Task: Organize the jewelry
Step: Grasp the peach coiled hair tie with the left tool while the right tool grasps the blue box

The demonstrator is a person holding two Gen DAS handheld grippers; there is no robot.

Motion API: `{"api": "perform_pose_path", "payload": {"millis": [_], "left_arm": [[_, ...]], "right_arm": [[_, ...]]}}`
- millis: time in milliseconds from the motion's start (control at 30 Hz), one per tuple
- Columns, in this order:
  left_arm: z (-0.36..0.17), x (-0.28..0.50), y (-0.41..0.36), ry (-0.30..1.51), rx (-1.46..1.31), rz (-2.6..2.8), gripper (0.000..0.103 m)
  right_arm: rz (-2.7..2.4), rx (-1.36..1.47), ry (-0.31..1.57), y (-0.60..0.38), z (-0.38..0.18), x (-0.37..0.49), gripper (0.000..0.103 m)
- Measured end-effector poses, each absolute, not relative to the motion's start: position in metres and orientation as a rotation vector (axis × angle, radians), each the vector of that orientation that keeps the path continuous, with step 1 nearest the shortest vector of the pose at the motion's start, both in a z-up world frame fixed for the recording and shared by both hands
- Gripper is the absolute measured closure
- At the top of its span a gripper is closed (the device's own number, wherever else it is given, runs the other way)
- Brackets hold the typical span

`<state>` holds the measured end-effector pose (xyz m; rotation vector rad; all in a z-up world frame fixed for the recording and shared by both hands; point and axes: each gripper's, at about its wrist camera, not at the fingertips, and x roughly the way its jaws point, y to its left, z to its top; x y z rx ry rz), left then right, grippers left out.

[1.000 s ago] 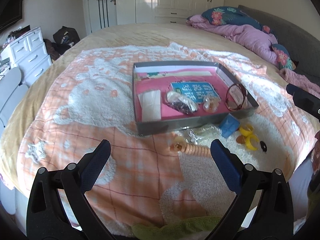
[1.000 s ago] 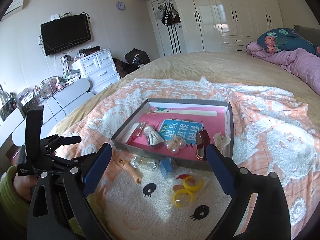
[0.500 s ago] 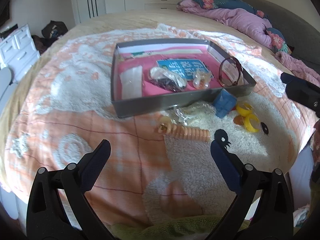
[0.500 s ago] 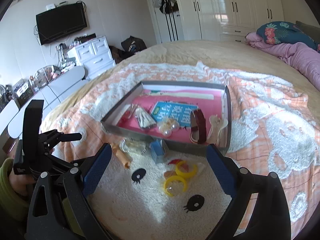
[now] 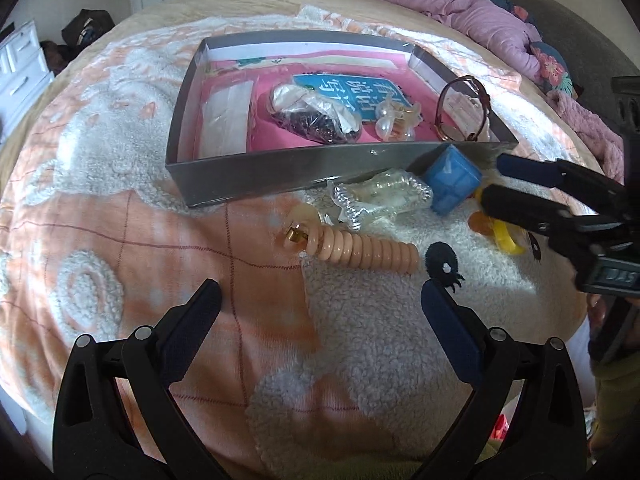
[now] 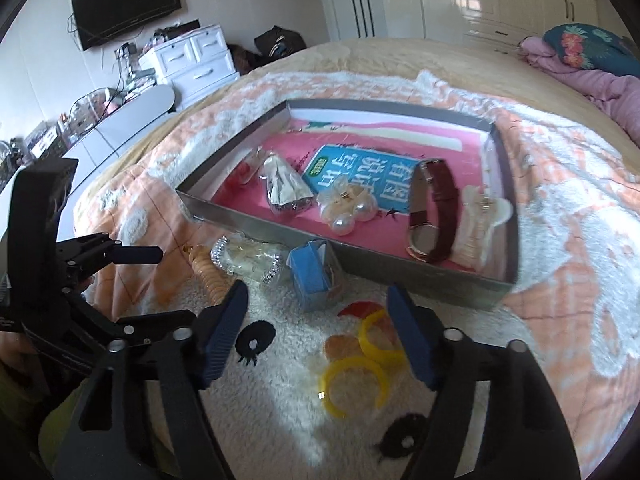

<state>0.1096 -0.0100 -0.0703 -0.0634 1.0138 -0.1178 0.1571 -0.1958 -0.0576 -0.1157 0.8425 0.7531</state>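
Observation:
A grey box (image 5: 280,168) with a pink floor lies on the bed and holds a watch (image 6: 434,210), pearl earrings (image 6: 352,212) and a bagged item (image 5: 316,114). In front of it lie a peach coil hair tie (image 5: 360,250), a clear packet (image 5: 380,196), a blue cube box (image 5: 452,184) and yellow ring earrings (image 6: 356,376). My left gripper (image 5: 320,304) is open and empty, just short of the coil. My right gripper (image 6: 318,332) is open and empty, low over the yellow rings and the blue box (image 6: 314,280).
An orange and white fleece blanket (image 5: 100,220) covers the bed. A pink quilt and floral pillows (image 5: 472,4) lie at the far right. White drawers (image 6: 192,60) and a wall TV (image 6: 124,4) stand left of the bed.
Both grippers have moved forward and down toward the loose items in front of the box. The right gripper's jaws have narrowed and now reach over the yellow rings.

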Motion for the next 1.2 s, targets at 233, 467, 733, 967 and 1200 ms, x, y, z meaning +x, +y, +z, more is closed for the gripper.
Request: {"api": "perform_pose_path", "payload": {"millis": [233,467,733,967,1200], "left_arm": [[-0.073,0.119,-0.014,1.018,-0.050,-0.126,0.010],[-0.077,0.132,-0.018,1.025,-0.047,-0.124,0.010],[-0.082,0.136,-0.026,0.999,0.027,-0.122,0.018],[-0.076,0.128,-0.025,0.983,-0.010,-0.174,0.041],[-0.060,0.110,-0.020,0.951,-0.018,-0.173,0.041]], "right_arm": [[0.772,-0.113,0.872,-0.183,-0.074,0.175,0.064],[0.798,-0.090,0.849,-0.186,-0.073,0.172,0.077],[0.782,-0.029,0.807,-0.208,-0.058,0.163,0.077],[0.781,-0.024,0.771,-0.214,-0.041,0.150,0.077],[0.791,-0.025,0.738,-0.216,-0.024,0.142,0.079]]}}
